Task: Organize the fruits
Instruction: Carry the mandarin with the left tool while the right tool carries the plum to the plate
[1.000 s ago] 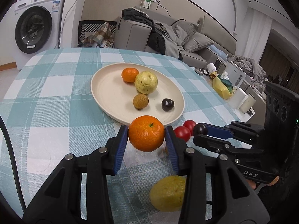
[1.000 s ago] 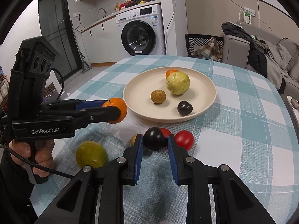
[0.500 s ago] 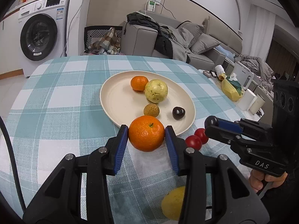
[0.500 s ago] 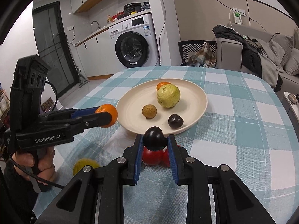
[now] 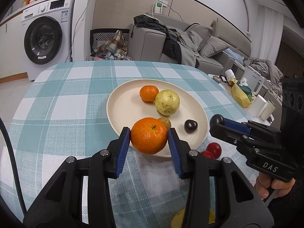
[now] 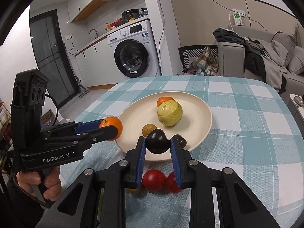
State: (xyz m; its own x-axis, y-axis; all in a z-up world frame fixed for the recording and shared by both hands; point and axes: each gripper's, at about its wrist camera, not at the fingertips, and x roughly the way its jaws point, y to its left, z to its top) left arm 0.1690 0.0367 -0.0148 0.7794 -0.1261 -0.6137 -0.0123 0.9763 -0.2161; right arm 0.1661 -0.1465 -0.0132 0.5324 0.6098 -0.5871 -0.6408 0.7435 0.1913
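Observation:
My left gripper point(image 5: 149, 135) is shut on an orange point(image 5: 149, 135), held just over the near rim of the cream plate point(image 5: 121, 112). My right gripper point(image 6: 157, 141) is shut on a dark plum point(image 6: 157, 141) at the plate's point(image 6: 201, 117) near edge. On the plate lie a small orange point(image 5: 149, 93), a yellow-green guava point(image 5: 167, 102), a brown longan point(image 5: 165, 122) and a dark fruit point(image 5: 191, 126). Two red tomatoes point(image 6: 153, 179) sit on the cloth below the right gripper. Seen from the right wrist, the left gripper point(image 6: 112, 128) holds its orange point(image 6: 112, 124) left of the plate.
The table wears a teal checked cloth point(image 5: 62, 114). A yellow fruit point(image 5: 180, 218) lies near the front edge, half hidden by the left gripper. A side table with cups and a yellow object point(image 5: 241, 96) stands to the right. A washing machine point(image 6: 133, 51) and a sofa point(image 5: 190, 43) are behind.
Both grippers have moved forward toward the plate with their fruits. The tomatoes and the yellow fruit now lie lower in both views, behind the fingertips.

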